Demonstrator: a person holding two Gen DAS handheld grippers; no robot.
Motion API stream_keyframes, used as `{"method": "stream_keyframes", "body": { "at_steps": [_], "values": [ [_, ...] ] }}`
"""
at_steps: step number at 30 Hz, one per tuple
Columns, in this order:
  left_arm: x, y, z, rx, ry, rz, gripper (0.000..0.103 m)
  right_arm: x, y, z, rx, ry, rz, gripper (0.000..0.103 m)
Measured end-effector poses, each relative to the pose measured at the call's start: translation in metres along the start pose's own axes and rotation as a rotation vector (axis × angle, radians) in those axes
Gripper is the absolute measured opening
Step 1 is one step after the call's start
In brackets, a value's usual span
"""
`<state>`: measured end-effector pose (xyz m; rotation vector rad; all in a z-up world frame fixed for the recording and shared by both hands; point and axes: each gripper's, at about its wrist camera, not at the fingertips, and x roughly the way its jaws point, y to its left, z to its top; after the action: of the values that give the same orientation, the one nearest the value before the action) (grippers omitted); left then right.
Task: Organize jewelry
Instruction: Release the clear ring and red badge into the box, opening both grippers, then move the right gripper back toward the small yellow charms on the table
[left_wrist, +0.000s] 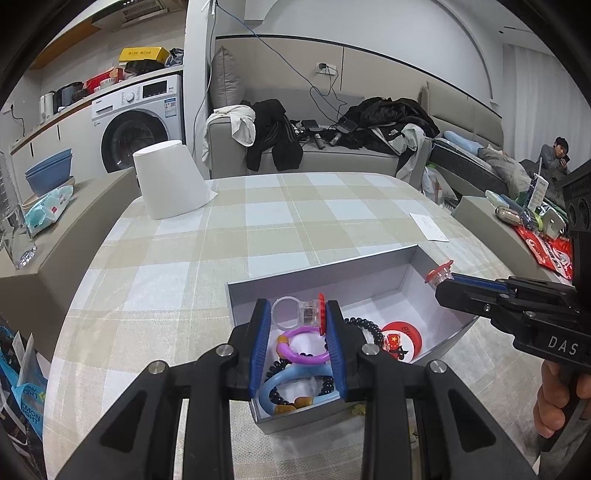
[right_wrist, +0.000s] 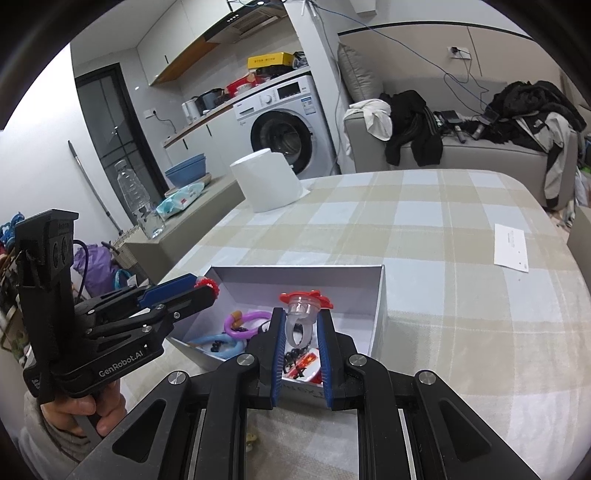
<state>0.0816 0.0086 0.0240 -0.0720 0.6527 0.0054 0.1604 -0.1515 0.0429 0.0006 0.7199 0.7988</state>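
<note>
An open grey box (left_wrist: 317, 271) (right_wrist: 376, 295) sits on the checked tablecloth. Inside lie a purple ring bracelet (left_wrist: 306, 354) (right_wrist: 245, 325), a light blue one (left_wrist: 291, 391) (right_wrist: 212, 339), a black bead bracelet (left_wrist: 365, 326) and a red round badge (left_wrist: 406, 334). My left gripper (left_wrist: 295, 314) is shut on a clear toy ring with a red flower top (left_wrist: 303, 312), held over the box's near left part. My right gripper (right_wrist: 301, 321) is shut on a second clear ring with a red top (right_wrist: 301, 306) (left_wrist: 439, 275), above the box's right side.
An upturned white paper bucket (left_wrist: 170, 181) (right_wrist: 267, 181) stands at the table's far left. A white card (left_wrist: 428, 227) (right_wrist: 511, 247) lies at the right. A cluttered side bench (left_wrist: 532, 218) flanks the table on the right, a sofa with clothes stands behind.
</note>
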Motion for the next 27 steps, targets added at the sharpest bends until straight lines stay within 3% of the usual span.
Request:
{"method": "stream_keyframes", "body": {
  "at_steps": [9, 13, 16, 19, 20, 23, 24, 27],
  "values": [
    [-0.002, -0.004, 0.0, 0.017, 0.0, -0.008, 0.024, -0.004, 0.0, 0.001, 0.011, -0.018, -0.002, 0.018],
    [-0.002, -0.006, 0.0, 0.02, 0.007, -0.019, 0.025, -0.007, -0.001, 0.002, 0.015, -0.026, 0.0, 0.024],
    [-0.002, -0.007, 0.001, 0.021, 0.016, -0.017, 0.032, -0.007, 0.0, 0.002, 0.013, -0.027, 0.001, 0.028],
    [-0.005, -0.005, 0.002, 0.005, 0.019, -0.022, 0.056, -0.008, 0.0, 0.003, 0.012, -0.031, 0.002, 0.037],
    [-0.007, -0.005, 0.003, -0.003, 0.018, -0.027, 0.07, -0.009, -0.001, 0.004, 0.014, -0.034, 0.0, 0.039],
    [-0.015, -0.003, 0.004, -0.023, -0.008, -0.04, 0.094, -0.014, -0.001, 0.004, 0.018, -0.045, 0.006, 0.06],
    [-0.019, -0.003, 0.005, -0.027, -0.018, -0.041, 0.1, -0.016, 0.0, 0.004, 0.017, -0.045, 0.012, 0.07],
    [-0.03, -0.003, 0.005, -0.016, -0.037, -0.046, 0.102, -0.023, 0.002, 0.001, 0.006, -0.033, 0.016, 0.094]
  ]
}}
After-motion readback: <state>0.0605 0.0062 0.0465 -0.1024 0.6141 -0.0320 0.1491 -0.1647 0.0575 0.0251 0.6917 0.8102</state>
